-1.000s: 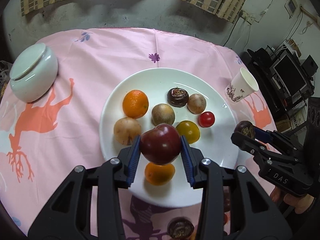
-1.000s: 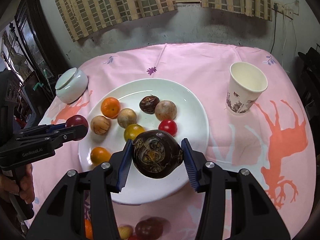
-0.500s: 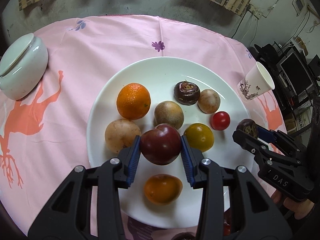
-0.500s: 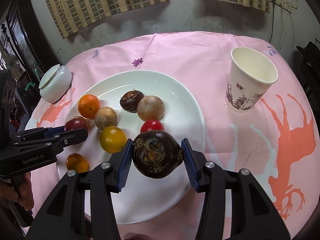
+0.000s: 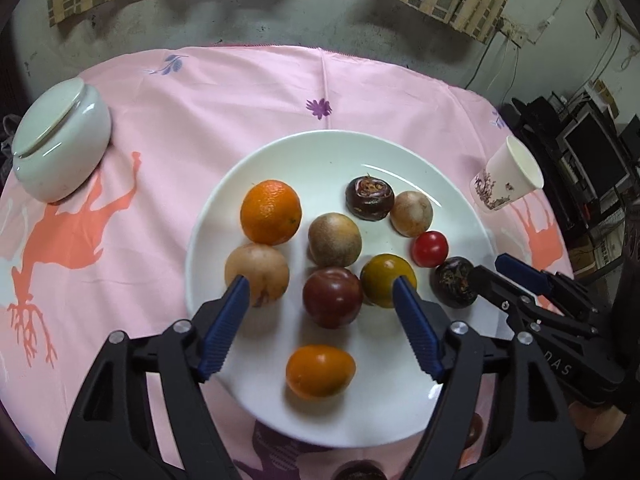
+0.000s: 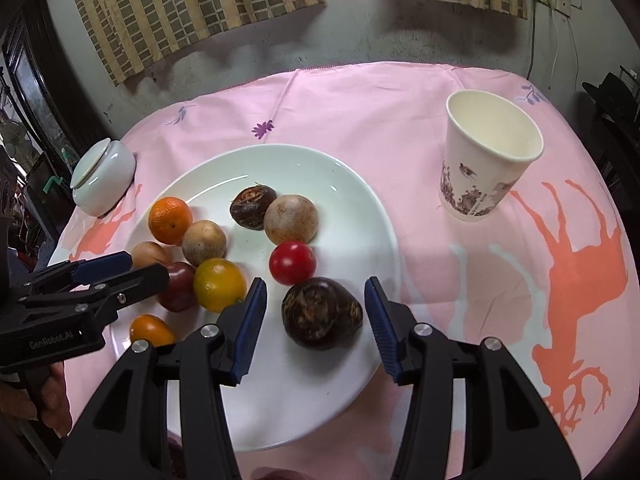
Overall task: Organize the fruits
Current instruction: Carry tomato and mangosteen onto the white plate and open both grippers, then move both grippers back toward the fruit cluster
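Both grippers are seen spread apart over the white plate, nothing clamped in either.

Left gripper: jaws wide open, blue pads either side of a dark red plum that sits on the plate at frame centre, w/ a gap on each side. The plum is flanked by a tan round fruit at its left and a yellow-green fruit at its right, just beside it. A small orange fruit lies below the plum, near the plate's lower rim.

Right gripper: jaws also open, a dark brown wrinkled fruit resting on the plate btwn the pads, not touched by them. A red cherry tomato is just above it.

Further up the plate in the left-wrist view: an orange at upper left, a brownish round fruit in the middle, a dark purple fruit and a pale tan fruit touching at upper right.

A paper cup stands upright on the pink tablecloth at the upper right of the right-wrist frame, well apart from the plate. A white lidded jar is seen at the left edge of the left-wrist frame
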`<state>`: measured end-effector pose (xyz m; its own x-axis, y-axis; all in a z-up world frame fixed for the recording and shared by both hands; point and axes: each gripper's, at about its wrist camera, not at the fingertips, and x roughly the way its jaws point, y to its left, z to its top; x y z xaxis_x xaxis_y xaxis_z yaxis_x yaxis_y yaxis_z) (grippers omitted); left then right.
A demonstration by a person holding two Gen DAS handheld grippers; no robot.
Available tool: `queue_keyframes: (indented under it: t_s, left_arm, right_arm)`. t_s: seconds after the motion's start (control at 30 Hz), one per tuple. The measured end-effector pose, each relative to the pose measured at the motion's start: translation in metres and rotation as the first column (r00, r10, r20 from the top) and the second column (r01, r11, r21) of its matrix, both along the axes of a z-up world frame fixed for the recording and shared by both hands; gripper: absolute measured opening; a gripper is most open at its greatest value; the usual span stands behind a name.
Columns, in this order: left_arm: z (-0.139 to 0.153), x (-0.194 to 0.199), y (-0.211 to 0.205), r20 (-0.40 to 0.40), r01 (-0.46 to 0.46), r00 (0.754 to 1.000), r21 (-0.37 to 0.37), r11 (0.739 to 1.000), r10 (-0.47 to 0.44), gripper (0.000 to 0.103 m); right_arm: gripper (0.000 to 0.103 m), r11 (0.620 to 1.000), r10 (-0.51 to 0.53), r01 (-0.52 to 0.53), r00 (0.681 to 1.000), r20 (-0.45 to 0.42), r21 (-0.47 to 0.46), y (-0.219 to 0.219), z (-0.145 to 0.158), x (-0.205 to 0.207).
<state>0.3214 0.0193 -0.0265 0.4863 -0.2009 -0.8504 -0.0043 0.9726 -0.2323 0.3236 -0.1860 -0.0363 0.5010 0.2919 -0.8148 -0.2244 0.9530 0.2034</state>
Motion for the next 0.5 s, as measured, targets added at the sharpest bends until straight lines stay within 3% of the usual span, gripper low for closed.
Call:
queue_keyframes:
  t_s: [0.2, 0.5]
  left_arm:
    - [0.012, -0.031, 0.011, -0.004, -0.037, 0.999, 0.017, 0.999, 0.037, 0.086]
    - [0.011, -0.096, 0.029, -0.081, -0.096, 0.992, 0.015, 0.995, 0.097, 0.086]
  right_arm:
    - [0.06, 0.999, -0.034, 0.034, 0.999, -0.004, 0.016, -0.014, 0.012, -0.025]
    - [0.066, 0.995, -0.097, 0.099, 0.993, -0.073, 0.021, -0.042, 0.012, -0.087]
